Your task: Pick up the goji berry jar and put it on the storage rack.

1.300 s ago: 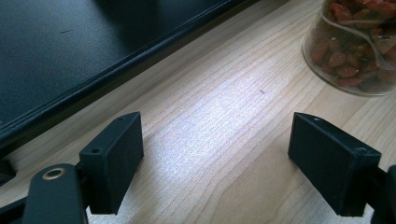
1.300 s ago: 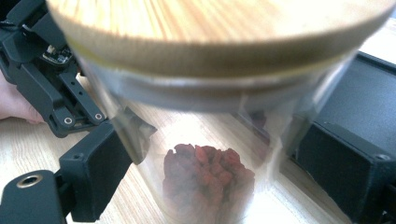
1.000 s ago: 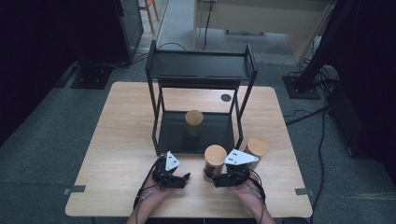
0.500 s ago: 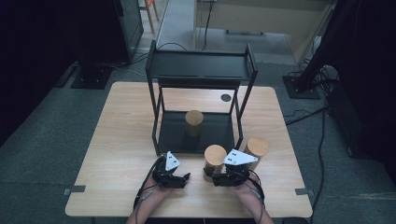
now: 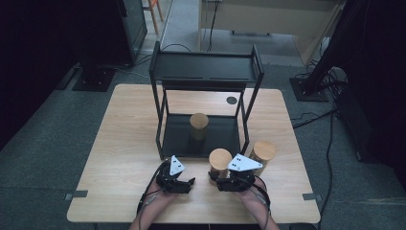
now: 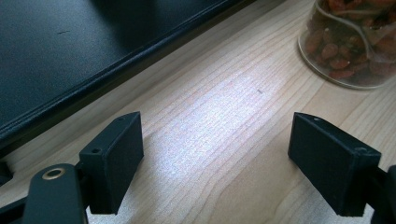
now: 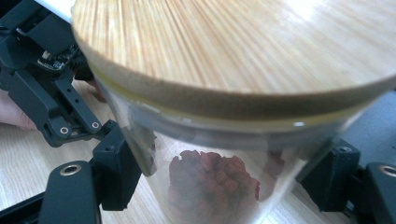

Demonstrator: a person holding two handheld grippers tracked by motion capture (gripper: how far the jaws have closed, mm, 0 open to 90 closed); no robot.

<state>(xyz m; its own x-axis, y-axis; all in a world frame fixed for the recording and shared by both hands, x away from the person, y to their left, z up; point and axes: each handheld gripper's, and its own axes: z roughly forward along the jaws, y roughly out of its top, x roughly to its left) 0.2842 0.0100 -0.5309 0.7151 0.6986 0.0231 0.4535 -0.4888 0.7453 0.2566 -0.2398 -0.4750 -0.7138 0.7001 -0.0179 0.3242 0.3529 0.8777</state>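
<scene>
A glass jar (image 5: pixel 220 160) with a wooden lid, holding red dried berries, stands on the table just in front of the black rack. My right gripper (image 5: pixel 216 179) is shut on it. In the right gripper view the jar (image 7: pixel 224 93) sits between the two black jaws, which press on its glass sides low down, and the gripper (image 7: pixel 224 186) is partly hidden behind the glass. My left gripper (image 5: pixel 186 179) rests to the left of that jar. In its own view this gripper (image 6: pixel 219 154) is open over bare wood, and the jar (image 6: pixel 355 46) stands beyond its right jaw.
A second lidded jar (image 5: pixel 198 122) stands on the lower shelf (image 6: pixel 70 56) of the two-level black rack (image 5: pixel 206 67). A third jar (image 5: pixel 262 153) is on the table (image 5: pixel 124 143) to the right of the held one. Bare wood lies left of the rack.
</scene>
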